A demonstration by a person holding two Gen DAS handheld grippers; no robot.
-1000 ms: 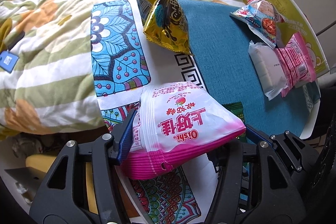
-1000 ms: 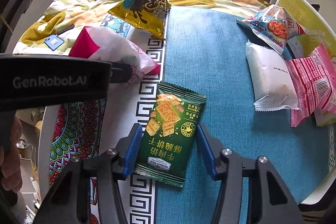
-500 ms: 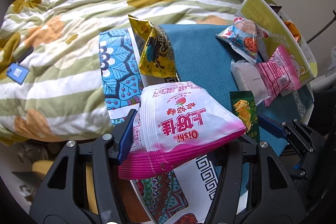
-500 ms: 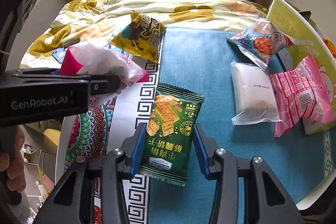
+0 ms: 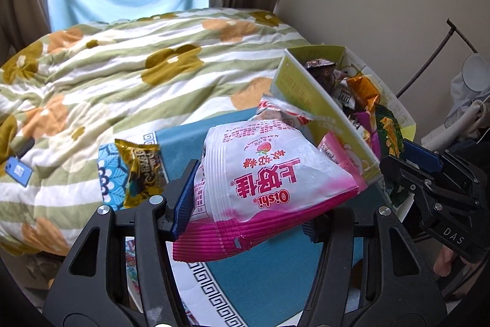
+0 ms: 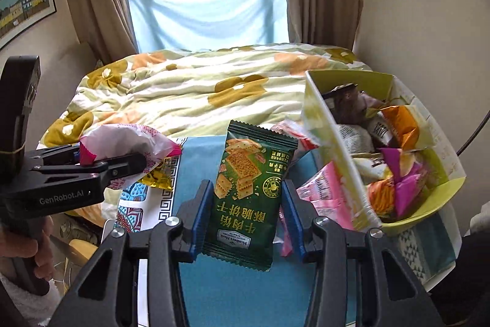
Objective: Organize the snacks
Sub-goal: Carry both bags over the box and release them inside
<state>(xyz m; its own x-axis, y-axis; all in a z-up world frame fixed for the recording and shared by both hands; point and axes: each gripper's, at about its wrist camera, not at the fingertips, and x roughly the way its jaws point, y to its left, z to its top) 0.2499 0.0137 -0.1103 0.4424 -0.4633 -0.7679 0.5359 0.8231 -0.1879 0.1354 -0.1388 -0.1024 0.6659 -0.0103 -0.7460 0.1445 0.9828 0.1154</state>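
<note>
The left gripper clamped the pink Oishi bag mid-frame; the right gripper pinched the green cracker packet at centre, left of the snack box.

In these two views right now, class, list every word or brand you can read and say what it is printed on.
"Oishi": pink and white snack bag in the left gripper.
"Member's Mark": green cracker packet in the right gripper.
"GenRobot.AI": the left gripper's body, seen from the right wrist.
"DAS": the right gripper's body, seen from the left wrist.
Chinese characters on both packets and print on the yellow-green box: not transcribed, too small.
</note>
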